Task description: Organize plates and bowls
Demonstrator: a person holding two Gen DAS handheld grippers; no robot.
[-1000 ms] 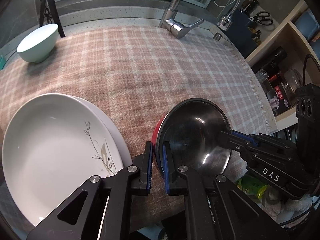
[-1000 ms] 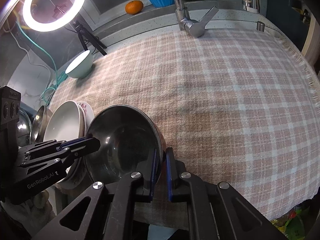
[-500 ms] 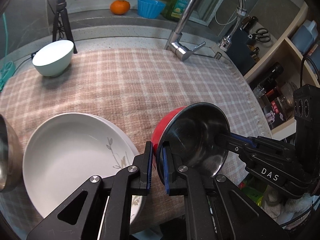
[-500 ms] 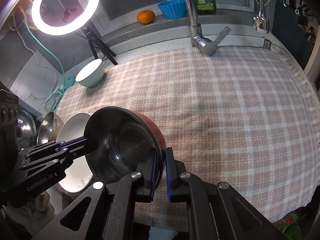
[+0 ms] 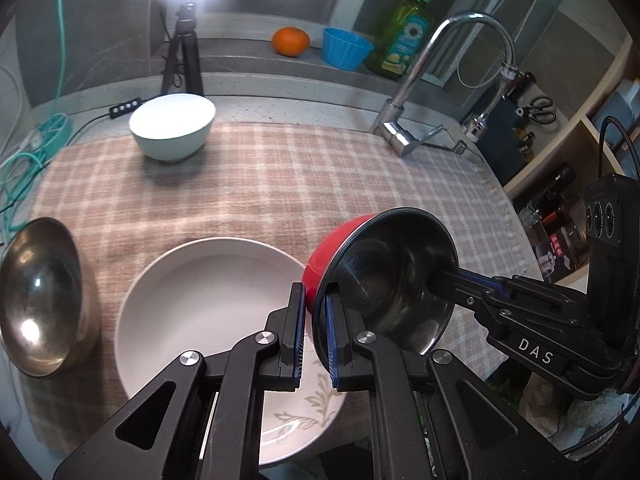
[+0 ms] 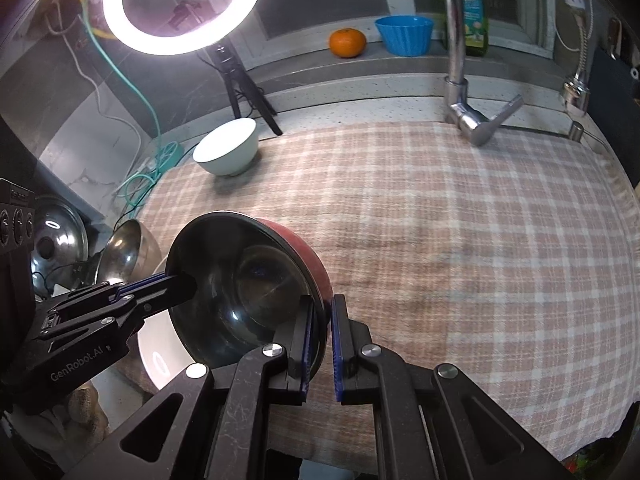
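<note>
A red bowl with a steel inside hangs tilted above the checked cloth, held by both grippers. My left gripper is shut on its near rim. My right gripper is shut on the opposite rim of the same bowl. Below and to the left lies a stack of white plates, the lower one with a leaf pattern. A steel bowl stands tilted at the left edge. A pale green bowl stands upright at the far left of the cloth.
A tap stands at the far side of the checked cloth. A ring light on a tripod, an orange, a blue cup and a soap bottle line the back ledge. Shelves are at the right.
Both grippers have lifted the red bowl up off the cloth and tilted it. The views have pulled back, so the steel bowl and the back ledge now show.
</note>
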